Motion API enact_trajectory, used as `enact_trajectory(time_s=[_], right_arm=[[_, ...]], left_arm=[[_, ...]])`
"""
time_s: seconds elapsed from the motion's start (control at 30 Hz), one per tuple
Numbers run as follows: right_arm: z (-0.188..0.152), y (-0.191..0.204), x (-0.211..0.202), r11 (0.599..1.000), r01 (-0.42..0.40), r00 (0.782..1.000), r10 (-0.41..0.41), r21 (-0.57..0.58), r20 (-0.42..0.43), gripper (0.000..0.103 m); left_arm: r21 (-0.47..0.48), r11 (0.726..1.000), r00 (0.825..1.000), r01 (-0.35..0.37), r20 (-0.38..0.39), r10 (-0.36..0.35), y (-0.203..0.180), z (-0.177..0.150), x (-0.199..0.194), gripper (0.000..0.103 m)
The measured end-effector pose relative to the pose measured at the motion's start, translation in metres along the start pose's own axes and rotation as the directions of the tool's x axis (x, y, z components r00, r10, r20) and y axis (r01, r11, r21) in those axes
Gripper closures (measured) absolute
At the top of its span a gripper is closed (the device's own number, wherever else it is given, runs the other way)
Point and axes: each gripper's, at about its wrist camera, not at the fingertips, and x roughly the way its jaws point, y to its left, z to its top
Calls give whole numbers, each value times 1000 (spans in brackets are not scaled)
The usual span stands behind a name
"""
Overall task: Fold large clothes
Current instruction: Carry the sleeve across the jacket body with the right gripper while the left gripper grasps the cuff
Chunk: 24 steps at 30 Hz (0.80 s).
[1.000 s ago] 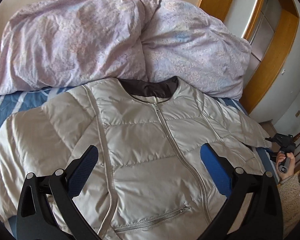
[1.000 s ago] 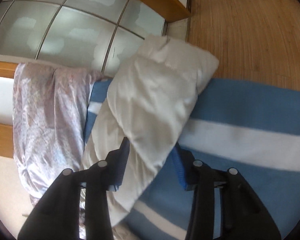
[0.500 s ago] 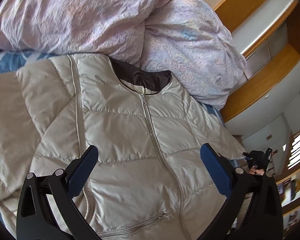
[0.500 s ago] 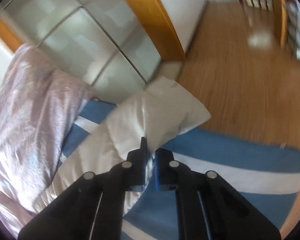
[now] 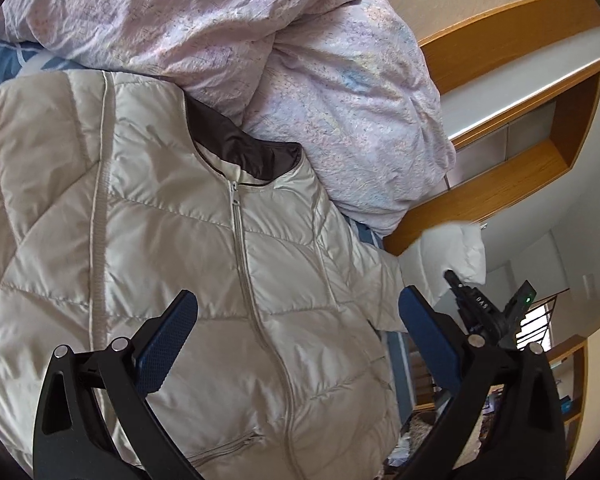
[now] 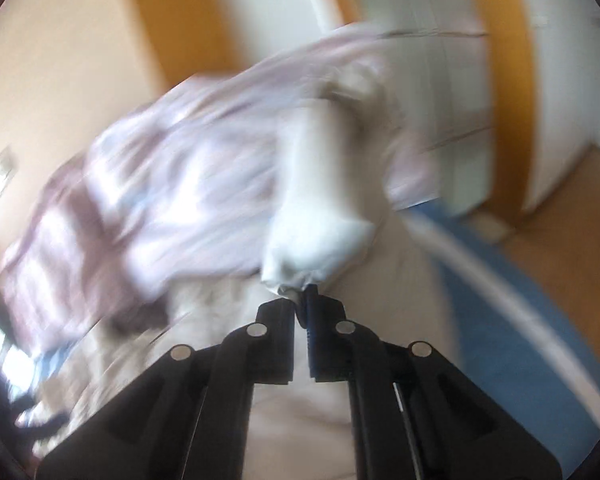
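A pale beige quilted jacket (image 5: 204,264) with a dark collar lies front up on the bed, zipped. My left gripper (image 5: 296,344) is open and empty, hovering above the jacket's lower front. My right gripper (image 6: 302,300) is shut on the cuff end of the jacket's sleeve (image 6: 320,216) and holds it lifted off the bed. In the left wrist view the right gripper (image 5: 456,284) shows at the right with the raised sleeve (image 5: 460,248) above the bed edge. The right wrist view is blurred by motion.
A crumpled lilac duvet (image 5: 260,60) is heaped at the head of the bed, touching the jacket's collar. Blue striped bedding (image 6: 520,300) lies under the jacket. A wooden-framed wardrobe (image 5: 532,120) stands to the right of the bed.
My right gripper closed on the sleeve cuff, lifted it off the bed and is swinging it over toward the jacket body. The left gripper shifted and tilted, staying open.
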Motion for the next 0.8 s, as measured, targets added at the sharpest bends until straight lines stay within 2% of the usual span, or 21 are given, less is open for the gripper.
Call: enact_trajectory(time_s=[0.07, 0.1, 0.17, 0.27, 0.4, 0.43, 0.53, 0.67, 0.77, 0.8], right_arm=[[-15, 32, 14, 992, -120, 989, 115, -50, -88, 97], [-22, 43, 17, 986, -155, 982, 146, -63, -122, 97], [-41, 67, 34, 971, -225, 954, 203, -80, -219, 97], [-66, 93, 58, 963, -241, 928, 192, -122, -318, 97], [-90, 117, 75, 955, -239, 911, 158, -175, -382, 97], [-104, 119, 68, 952, -239, 911, 152, -190, -384, 97], [-117, 136, 66, 939, -219, 921, 108, -267, -373, 97], [-132, 149, 65, 920, -199, 936, 76, -337, -345, 97], [-132, 156, 67, 900, -184, 943, 48, -395, -330, 97], [-134, 160, 67, 894, -181, 944, 40, -410, -328, 94]], left_arm=[[-7, 1000, 1000, 1, -5, -1, -2, 0, 5, 1], [-14, 1000, 1000, 1, -7, -1, -2, 0, 7, 1], [-28, 1000, 1000, 5, -16, -6, 0, -1, 11, 1], [-55, 998, 999, 15, -41, -17, 2, -3, 23, 1], [-66, 998, 997, 10, -74, -15, 0, -5, 39, 4], [-78, 997, 996, 17, -84, -23, 0, -5, 43, 6], [-117, 993, 993, 22, -114, -35, 1, -2, 57, 12], [-137, 990, 991, -23, -135, 4, 3, 1, 74, 17], [-151, 987, 989, -45, -144, 23, 6, 4, 87, 32], [-154, 987, 989, -53, -145, 30, 8, 5, 90, 44]])
